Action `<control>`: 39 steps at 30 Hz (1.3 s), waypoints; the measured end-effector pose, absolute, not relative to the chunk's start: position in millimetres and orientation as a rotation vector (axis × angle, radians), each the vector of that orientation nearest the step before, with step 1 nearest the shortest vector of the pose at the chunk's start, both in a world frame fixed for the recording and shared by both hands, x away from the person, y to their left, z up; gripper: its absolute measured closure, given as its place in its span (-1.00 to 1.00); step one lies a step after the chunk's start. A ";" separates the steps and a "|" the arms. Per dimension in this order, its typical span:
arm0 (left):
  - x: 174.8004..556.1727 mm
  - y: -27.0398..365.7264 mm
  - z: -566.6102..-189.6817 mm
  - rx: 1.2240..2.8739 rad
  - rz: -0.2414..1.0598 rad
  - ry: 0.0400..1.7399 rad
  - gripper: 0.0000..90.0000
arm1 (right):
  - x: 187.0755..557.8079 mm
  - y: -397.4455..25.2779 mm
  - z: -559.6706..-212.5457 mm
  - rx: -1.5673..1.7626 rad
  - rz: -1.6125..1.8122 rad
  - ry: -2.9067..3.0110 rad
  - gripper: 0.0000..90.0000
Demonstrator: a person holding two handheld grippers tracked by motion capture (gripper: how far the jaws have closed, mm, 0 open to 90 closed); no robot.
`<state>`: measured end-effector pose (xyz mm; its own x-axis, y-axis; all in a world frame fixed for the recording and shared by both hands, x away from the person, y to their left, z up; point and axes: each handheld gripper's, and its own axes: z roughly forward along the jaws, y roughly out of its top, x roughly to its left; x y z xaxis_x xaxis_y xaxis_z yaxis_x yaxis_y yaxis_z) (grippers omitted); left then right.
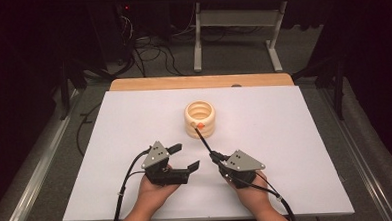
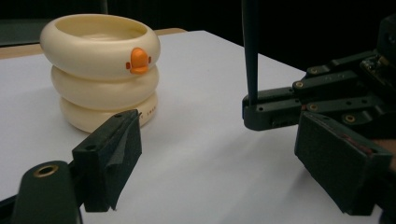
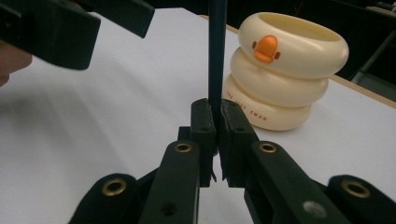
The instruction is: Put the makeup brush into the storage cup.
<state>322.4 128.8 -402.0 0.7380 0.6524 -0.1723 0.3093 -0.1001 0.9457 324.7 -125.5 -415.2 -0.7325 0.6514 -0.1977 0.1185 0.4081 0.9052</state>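
Observation:
A cream holder point(image 1: 200, 119) made of three stacked rings, with an orange duck beak on its front, stands mid-table; it also shows as the holder point(image 2: 100, 70) and the holder point(image 3: 285, 70). My right gripper point(image 1: 215, 156) point(image 3: 215, 126) is shut on a thin dark stick point(image 1: 203, 139) point(image 3: 216, 46) that rises from its jaws toward the holder. The stick point(image 2: 250, 46) stands upright in the left gripper view, clamped by the right gripper point(image 2: 280, 109). My left gripper point(image 1: 183, 157) point(image 2: 224, 163) is open and holds nothing, a short way in front of the holder and left of the right gripper.
The white sheet point(image 1: 134, 123) covers a wooden table point(image 1: 148, 83). On the floor beyond the table lie cables and a metal frame point(image 1: 235, 18). Dark curtains close in both sides.

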 end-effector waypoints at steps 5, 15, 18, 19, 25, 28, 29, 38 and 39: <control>321.7 133.4 -398.2 1.672 0.340 0.779 -0.64 | 320.8 -119.6 -417.3 0.624 1.310 2.162 0.95; 317.7 140.5 -390.6 1.626 0.332 0.766 -0.54 | 314.6 -112.3 -422.1 0.571 1.301 2.210 0.95; 316.8 140.9 -389.6 1.619 0.323 0.759 -0.47 | 312.7 -110.4 -423.1 0.559 1.294 2.221 0.95; 316.3 140.9 -389.1 1.613 0.317 0.755 -0.46 | 312.5 -110.0 -423.4 0.552 1.298 2.222 0.95; 315.2 141.4 -387.9 1.600 0.297 0.746 -0.36 | 311.4 -109.0 -424.1 0.545 1.289 2.233 0.95; 314.6 142.0 -387.7 1.592 0.294 0.743 -0.29 | 310.8 -108.3 -424.2 0.548 1.302 2.236 0.95; 314.5 142.3 -387.6 1.592 0.293 0.743 -0.28 | 310.8 -108.0 -424.1 0.547 1.306 2.237 0.95; 313.7 146.4 -386.6 1.568 0.275 0.729 0.01 | 307.9 -102.0 -425.8 0.530 1.319 2.256 0.95; 313.5 146.5 -386.6 1.570 0.276 0.725 0.05 | 308.0 -101.8 -426.0 0.519 1.319 2.256 0.95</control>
<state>313.5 146.5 -386.6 0.7687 0.5925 -0.2408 0.2828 0.0228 0.9589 308.0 -101.8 -426.0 -0.8167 0.5388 -0.2067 0.0841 0.4655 0.8811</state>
